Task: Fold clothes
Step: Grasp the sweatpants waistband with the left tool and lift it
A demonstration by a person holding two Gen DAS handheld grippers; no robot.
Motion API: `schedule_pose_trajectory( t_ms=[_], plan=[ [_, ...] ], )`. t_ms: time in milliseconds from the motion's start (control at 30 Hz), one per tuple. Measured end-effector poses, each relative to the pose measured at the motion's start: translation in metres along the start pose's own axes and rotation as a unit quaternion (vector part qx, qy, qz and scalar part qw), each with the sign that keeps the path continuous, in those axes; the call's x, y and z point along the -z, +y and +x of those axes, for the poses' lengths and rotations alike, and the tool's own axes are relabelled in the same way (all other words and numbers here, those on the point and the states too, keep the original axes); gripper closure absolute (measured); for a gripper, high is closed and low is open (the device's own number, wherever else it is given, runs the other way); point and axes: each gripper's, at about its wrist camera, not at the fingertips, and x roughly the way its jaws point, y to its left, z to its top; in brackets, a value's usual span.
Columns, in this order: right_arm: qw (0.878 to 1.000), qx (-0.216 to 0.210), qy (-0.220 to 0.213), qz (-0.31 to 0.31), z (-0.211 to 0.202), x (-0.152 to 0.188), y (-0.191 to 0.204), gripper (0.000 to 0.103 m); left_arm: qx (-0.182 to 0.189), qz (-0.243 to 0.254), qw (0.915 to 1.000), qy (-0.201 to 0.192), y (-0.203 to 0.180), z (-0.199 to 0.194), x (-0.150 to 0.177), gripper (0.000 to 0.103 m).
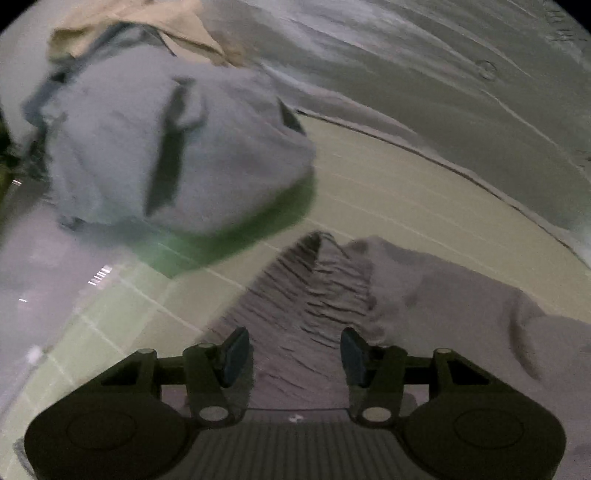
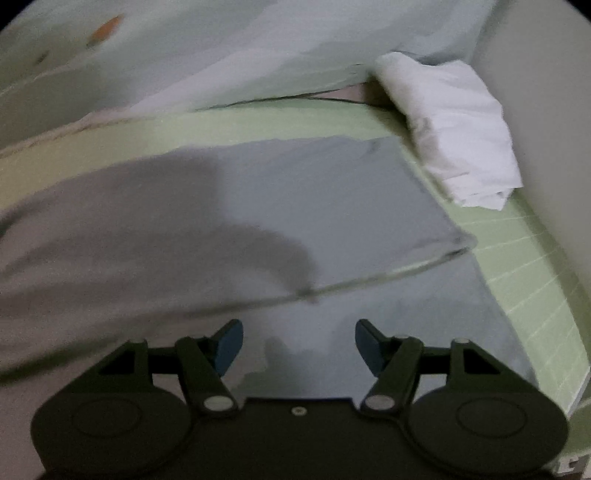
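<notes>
Lying spread over a pale green gridded mat (image 2: 517, 295), a grey garment (image 2: 184, 229) fills most of the right wrist view, its far edge straight and one corner (image 2: 458, 240) reaching toward the mat's right side. The right tool (image 2: 299, 341) hangs just above this cloth with its blue-padded fingers (image 2: 229, 343) spread apart and nothing between them. In the left wrist view the same kind of grey cloth shows as a ribbed, gathered band (image 1: 314, 295) running up between the fingers of the left tool (image 1: 295, 354), which also stand apart, closed on nothing; whether the pads touch the fabric cannot be told through the blur. Beyond it, a crumpled blue-grey garment (image 1: 166, 147) sits on the mat (image 1: 406, 206) with a beige piece (image 1: 147, 22) behind it. A folded white cloth (image 2: 454, 125) lies at the far right edge of the mat, beside a pale wall (image 2: 546, 110). Light, rumpled sheeting (image 2: 221, 55) with small orange marks borders the mat's far side, and grey wrinkled fabric (image 1: 443, 74) surrounds it on the left view.
</notes>
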Motion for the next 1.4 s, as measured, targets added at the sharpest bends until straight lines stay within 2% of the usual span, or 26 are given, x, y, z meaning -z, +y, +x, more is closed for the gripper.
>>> schedule_pose_trajectory(
  t_ms=[200,333,400,500,533,567,600,633,733,867,1000,1133,1267,1400],
  plan=[
    [1.0,-0.011,0.008,0.012,-0.034,0.034,0.056,0.035,0.035,0.074,0.9965,0.016,0.0,0.011,-0.006,0.046],
    [0.999,-0.011,0.01,0.038,-0.046,0.05,0.082,0.035,0.089,0.123,0.9883,0.004,-0.003,0.009,-0.013,0.046],
    [0.999,-0.01,0.008,0.053,-0.051,0.056,0.091,0.035,0.103,0.136,0.9854,0.003,-0.004,0.013,-0.019,0.046],
    [0.998,-0.003,0.007,0.063,-0.058,0.065,0.105,0.035,0.104,0.129,0.986,0.012,0.002,0.025,-0.029,0.049],
    [0.998,0.0,0.007,0.064,-0.059,0.067,0.107,0.035,0.111,0.12,0.9864,0.013,0.006,0.027,-0.032,0.057],
    [0.998,0.003,0.006,0.067,-0.062,0.069,0.11,0.035,0.119,0.115,0.9862,0.014,0.01,0.028,-0.035,0.058],
    [0.998,0.007,0.006,0.069,-0.065,0.071,0.114,0.035,0.127,0.11,0.9857,0.014,0.014,0.028,-0.039,0.064],
    [0.998,0.011,0.005,0.069,-0.068,0.073,0.116,0.035,0.129,0.111,0.9853,0.011,0.017,0.026,-0.042,0.079],
    [0.998,0.022,0.002,0.066,-0.077,0.077,0.12,0.035,0.122,0.11,0.9863,-0.011,0.029,0.017,-0.057,0.085],
    [0.998,0.035,0.002,0.056,-0.085,0.082,0.12,0.035,0.088,0.106,0.9891,-0.053,0.046,0.012,-0.077,0.085],
    [0.997,0.037,0.005,0.061,-0.084,0.084,0.12,0.035,0.06,0.114,0.99,-0.057,0.049,0.011,-0.077,0.063],
    [0.998,0.029,-0.004,0.047,-0.086,0.079,0.125,0.035,0.085,0.12,0.9871,-0.062,0.053,-0.01,-0.062,0.06],
    [0.999,0.015,-0.017,0.033,-0.09,0.077,0.132,0.035,0.075,0.084,0.9929,-0.039,0.072,-0.026,-0.038,0.06],
    [1.0,-0.001,-0.016,0.024,-0.092,0.079,0.137,0.035,0.09,0.06,0.9941,0.007,0.09,-0.025,-0.011,0.061]
  ],
)
